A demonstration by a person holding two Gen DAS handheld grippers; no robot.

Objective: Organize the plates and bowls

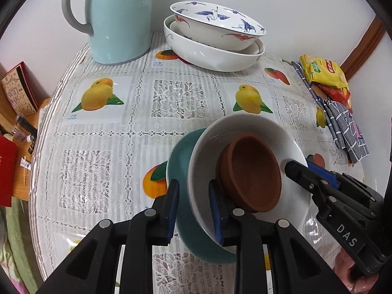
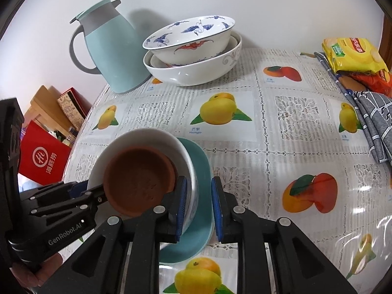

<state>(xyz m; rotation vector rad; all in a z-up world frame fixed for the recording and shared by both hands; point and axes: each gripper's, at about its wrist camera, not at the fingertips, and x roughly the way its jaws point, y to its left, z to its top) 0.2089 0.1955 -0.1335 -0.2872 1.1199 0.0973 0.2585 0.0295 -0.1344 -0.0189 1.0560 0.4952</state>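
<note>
A nested stack is held tilted above the table: a brown clay bowl (image 1: 250, 171) inside a white bowl (image 1: 247, 127), which sits in a teal plate (image 1: 182, 152). My left gripper (image 1: 193, 210) is shut on the near rims of the white bowl and teal plate. My right gripper (image 2: 198, 208) is shut on the opposite rims of the white bowl (image 2: 137, 137) and teal plate (image 2: 201, 161); the brown bowl (image 2: 139, 181) leans toward it. The right gripper also shows in the left wrist view (image 1: 301, 169). Stacked patterned bowls (image 1: 215, 27) stand at the back.
A light blue kettle (image 1: 117, 17) stands at the back left next to the stacked bowls (image 2: 193, 49). Snack packets (image 1: 325, 76) and a folded checked cloth (image 1: 343, 125) lie at the right edge. The fruit-print tablecloth (image 1: 103, 134) covers the table. Red boxes sit off its left side.
</note>
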